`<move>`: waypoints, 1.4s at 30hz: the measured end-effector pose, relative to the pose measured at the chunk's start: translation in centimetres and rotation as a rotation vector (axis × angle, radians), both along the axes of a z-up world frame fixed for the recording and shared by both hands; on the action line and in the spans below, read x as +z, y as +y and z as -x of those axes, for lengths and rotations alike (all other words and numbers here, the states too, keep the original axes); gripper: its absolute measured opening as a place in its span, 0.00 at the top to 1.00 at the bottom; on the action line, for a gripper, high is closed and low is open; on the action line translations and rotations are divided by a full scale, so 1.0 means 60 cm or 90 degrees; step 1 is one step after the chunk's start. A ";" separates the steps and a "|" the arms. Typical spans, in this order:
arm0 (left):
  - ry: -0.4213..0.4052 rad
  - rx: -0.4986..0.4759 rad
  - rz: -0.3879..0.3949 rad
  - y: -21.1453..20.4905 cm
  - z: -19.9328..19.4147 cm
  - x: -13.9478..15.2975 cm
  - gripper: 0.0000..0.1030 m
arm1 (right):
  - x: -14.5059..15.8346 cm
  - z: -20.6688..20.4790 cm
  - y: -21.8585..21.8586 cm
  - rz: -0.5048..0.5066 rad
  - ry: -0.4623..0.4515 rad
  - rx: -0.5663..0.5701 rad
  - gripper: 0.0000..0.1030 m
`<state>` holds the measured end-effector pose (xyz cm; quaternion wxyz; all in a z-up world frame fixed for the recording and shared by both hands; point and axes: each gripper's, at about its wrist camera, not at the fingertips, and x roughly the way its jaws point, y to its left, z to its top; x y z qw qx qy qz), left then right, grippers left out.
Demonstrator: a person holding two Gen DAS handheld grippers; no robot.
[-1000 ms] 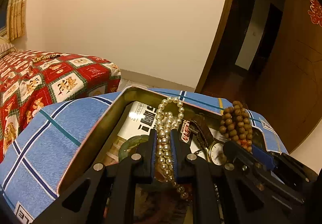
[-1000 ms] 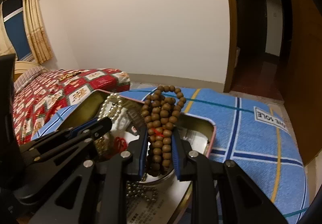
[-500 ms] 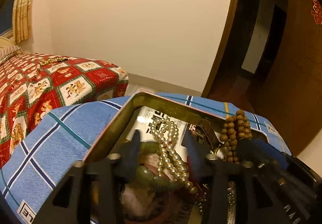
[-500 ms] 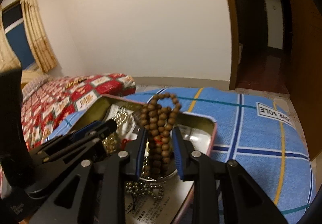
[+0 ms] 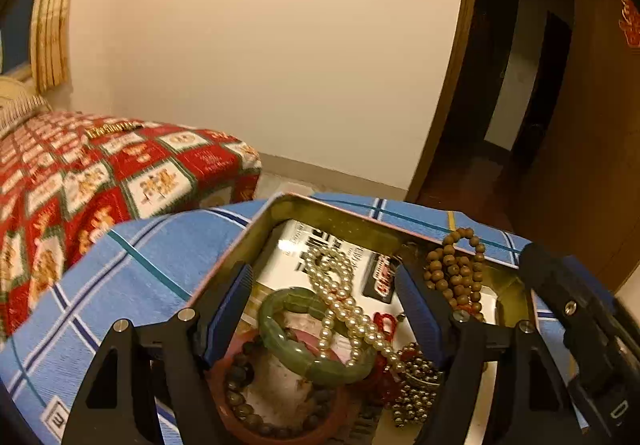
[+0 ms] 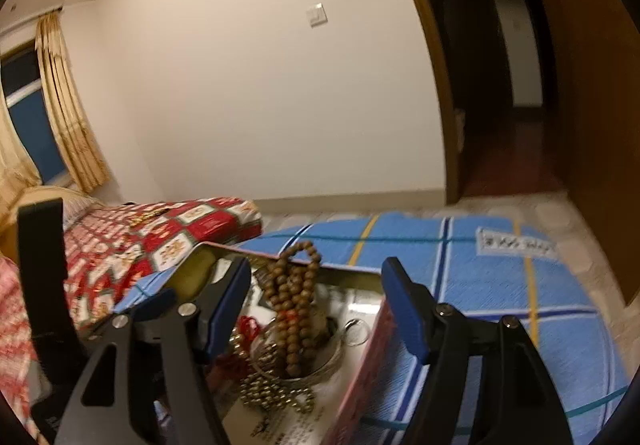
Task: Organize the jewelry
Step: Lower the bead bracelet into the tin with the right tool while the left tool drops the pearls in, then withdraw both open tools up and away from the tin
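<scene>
The metal tin (image 5: 236, 257) sits on the blue plaid cloth (image 5: 132, 277), rigid and easy to brace. Inside it, the wooden bead strand (image 6: 294, 309) on the right and pearl necklace (image 5: 340, 305) in the middle look limp and slippery; pinch bunched loops. The jade bangle (image 5: 304, 341) is stiff and brittle. Both the left tongs (image 5: 326, 319) and right tongs (image 6: 314, 311) gape wide, empty.

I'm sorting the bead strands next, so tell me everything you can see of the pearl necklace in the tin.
The pearl necklace is a strand of small, glossy cream-white round beads, looped over itself. It lies loose inside the open metal tin, running from the printed paper at the back down across the green bangle, which it drapes over and touches. It sits between the open fingers of the left hand-held gripper, which does not hold it.
</scene>
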<state>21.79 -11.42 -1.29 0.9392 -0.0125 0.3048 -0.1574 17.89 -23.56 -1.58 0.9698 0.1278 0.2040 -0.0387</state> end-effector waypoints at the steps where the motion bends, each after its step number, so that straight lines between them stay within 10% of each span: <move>1: -0.005 0.006 -0.008 0.001 0.001 0.001 0.28 | 0.003 0.004 0.002 0.019 -0.006 -0.013 0.31; 10: -0.035 0.033 -0.117 -0.016 0.014 -0.006 0.28 | -0.012 -0.021 0.009 0.078 0.052 -0.044 0.38; 26: -0.077 0.038 -0.061 0.047 0.078 0.007 0.28 | 0.003 0.062 0.043 0.102 -0.036 -0.054 0.07; 42: -0.071 0.059 -0.068 0.085 0.160 -0.007 0.28 | -0.003 0.109 0.074 0.119 -0.049 -0.061 0.06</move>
